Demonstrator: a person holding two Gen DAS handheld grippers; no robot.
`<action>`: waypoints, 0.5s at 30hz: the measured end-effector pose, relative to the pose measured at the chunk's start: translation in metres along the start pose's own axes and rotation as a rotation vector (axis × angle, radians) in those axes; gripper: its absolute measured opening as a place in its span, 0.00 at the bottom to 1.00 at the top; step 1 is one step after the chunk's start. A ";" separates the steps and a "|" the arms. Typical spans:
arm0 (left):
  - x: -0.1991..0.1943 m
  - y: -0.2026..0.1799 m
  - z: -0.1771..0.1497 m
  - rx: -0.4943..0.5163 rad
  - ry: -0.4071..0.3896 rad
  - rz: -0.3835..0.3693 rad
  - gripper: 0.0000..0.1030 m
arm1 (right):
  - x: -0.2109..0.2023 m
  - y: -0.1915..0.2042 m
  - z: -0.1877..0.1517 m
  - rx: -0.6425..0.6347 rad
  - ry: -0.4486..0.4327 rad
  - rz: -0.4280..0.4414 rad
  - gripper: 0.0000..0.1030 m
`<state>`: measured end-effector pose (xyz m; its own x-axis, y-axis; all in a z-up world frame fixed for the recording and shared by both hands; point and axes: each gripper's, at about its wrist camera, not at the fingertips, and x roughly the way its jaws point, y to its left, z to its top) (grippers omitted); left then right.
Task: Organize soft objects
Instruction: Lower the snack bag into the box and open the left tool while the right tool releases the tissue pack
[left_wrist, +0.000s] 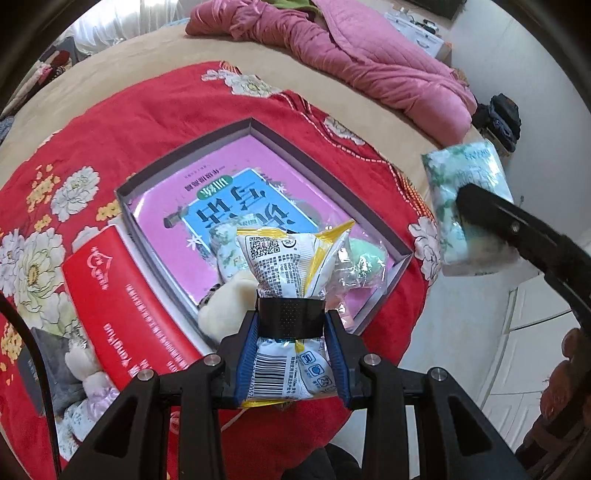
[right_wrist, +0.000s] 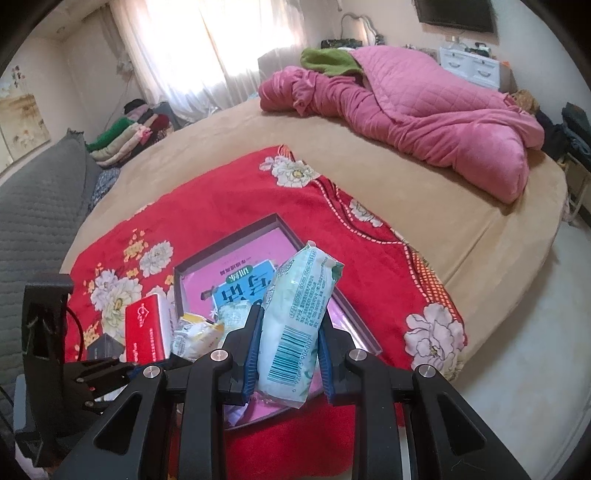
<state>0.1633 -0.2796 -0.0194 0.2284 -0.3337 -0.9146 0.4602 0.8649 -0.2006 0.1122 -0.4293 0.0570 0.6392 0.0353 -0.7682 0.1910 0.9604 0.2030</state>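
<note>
My left gripper (left_wrist: 291, 319) is shut on a white and yellow packet (left_wrist: 284, 258) with a barcode, held above the near corner of an open shallow box (left_wrist: 184, 155) with a pink lining. In the box lie a flowered tissue pack (left_wrist: 223, 245), a green soft thing in clear plastic (left_wrist: 364, 258) and a cream plush (left_wrist: 229, 302). My right gripper (right_wrist: 291, 317) is shut on a pale green tissue pack (right_wrist: 295, 306), upright over the box (right_wrist: 221, 243). That pack (left_wrist: 465, 192) also shows at the right of the left wrist view.
A red tissue box (left_wrist: 122, 295) lies left of the open box on a red flowered blanket (left_wrist: 147, 110). Small plush toys (left_wrist: 88, 373) sit at the lower left. A pink quilt (right_wrist: 424, 122) is heaped at the bed's far side. Pale floor (right_wrist: 517, 332) lies right; a grey sofa (right_wrist: 37, 221) left.
</note>
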 end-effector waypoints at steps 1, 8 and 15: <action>0.003 0.000 0.001 0.001 0.009 0.000 0.35 | 0.004 -0.002 0.000 0.001 0.007 0.004 0.27; 0.027 0.000 0.005 0.006 0.056 -0.007 0.35 | 0.044 -0.014 0.002 0.042 0.083 0.027 0.27; 0.041 0.007 0.007 -0.010 0.085 -0.015 0.35 | 0.091 -0.021 0.002 0.095 0.169 0.072 0.27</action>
<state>0.1822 -0.2896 -0.0553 0.1480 -0.3137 -0.9379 0.4543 0.8639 -0.2172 0.1680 -0.4466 -0.0163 0.5214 0.1563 -0.8389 0.2241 0.9235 0.3114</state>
